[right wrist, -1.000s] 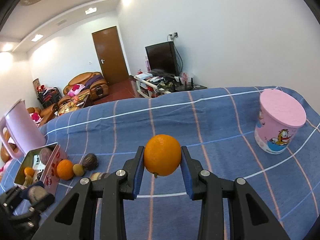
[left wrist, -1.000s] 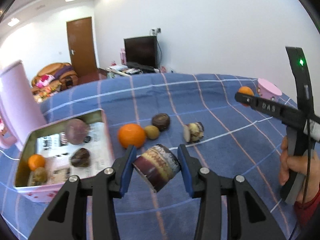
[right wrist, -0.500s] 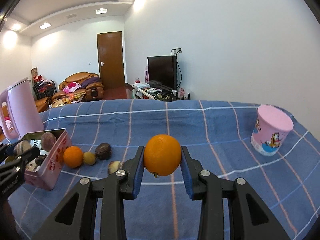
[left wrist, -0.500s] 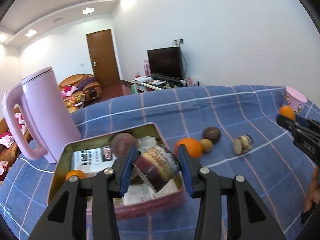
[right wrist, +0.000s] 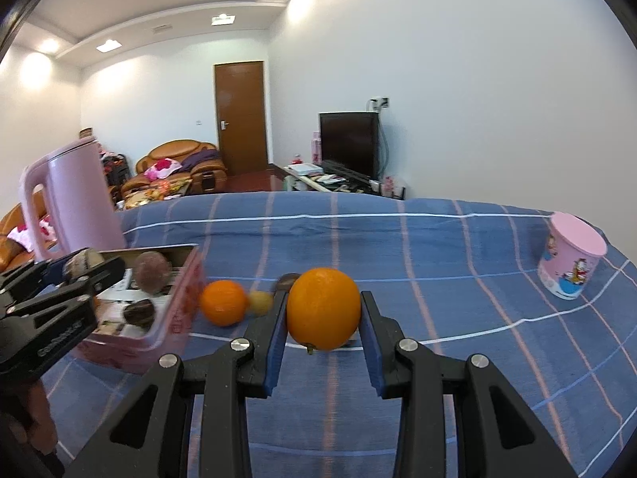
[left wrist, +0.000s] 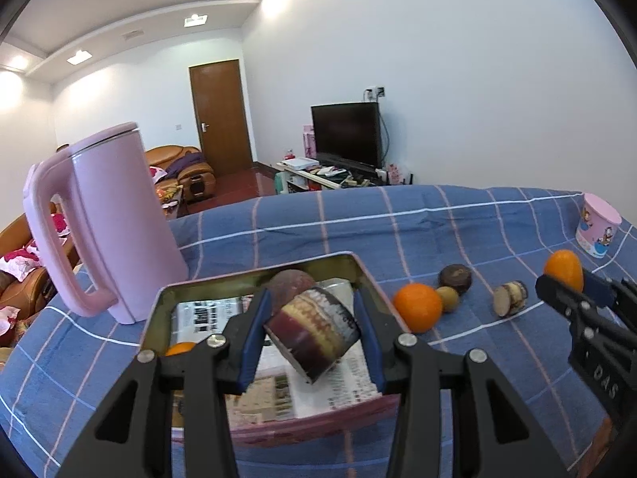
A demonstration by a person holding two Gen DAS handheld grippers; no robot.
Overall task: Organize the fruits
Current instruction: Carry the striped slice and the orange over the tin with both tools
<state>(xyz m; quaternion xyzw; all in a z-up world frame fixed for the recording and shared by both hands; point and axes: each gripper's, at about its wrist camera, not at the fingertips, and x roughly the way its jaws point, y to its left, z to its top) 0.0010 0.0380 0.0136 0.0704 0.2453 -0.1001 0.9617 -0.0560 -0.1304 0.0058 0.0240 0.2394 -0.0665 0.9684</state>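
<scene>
My left gripper (left wrist: 312, 328) is shut on a cut purple-and-cream fruit chunk (left wrist: 312, 332) and holds it above the open pink tin (left wrist: 254, 275), which holds a round purple fruit (left wrist: 292, 281) and a small orange (left wrist: 181, 347) on printed paper. My right gripper (right wrist: 323, 318) is shut on an orange (right wrist: 323, 308) held above the blue checked cloth; it shows at the right of the left wrist view (left wrist: 563, 273). On the cloth right of the tin lie an orange (left wrist: 417, 306), a small green-brown fruit (left wrist: 448, 298), a dark brown fruit (left wrist: 456, 278) and a cut chunk (left wrist: 509, 298).
A tall pink kettle (left wrist: 103, 223) stands at the tin's left. A pink lidded cup (left wrist: 597, 225) stands at the cloth's far right. The table's far edge drops to a room with a sofa, TV and door.
My left gripper has carried the chunk leftward from the loose fruits to above the tin. My right gripper has moved left with the orange, closer to the tin.
</scene>
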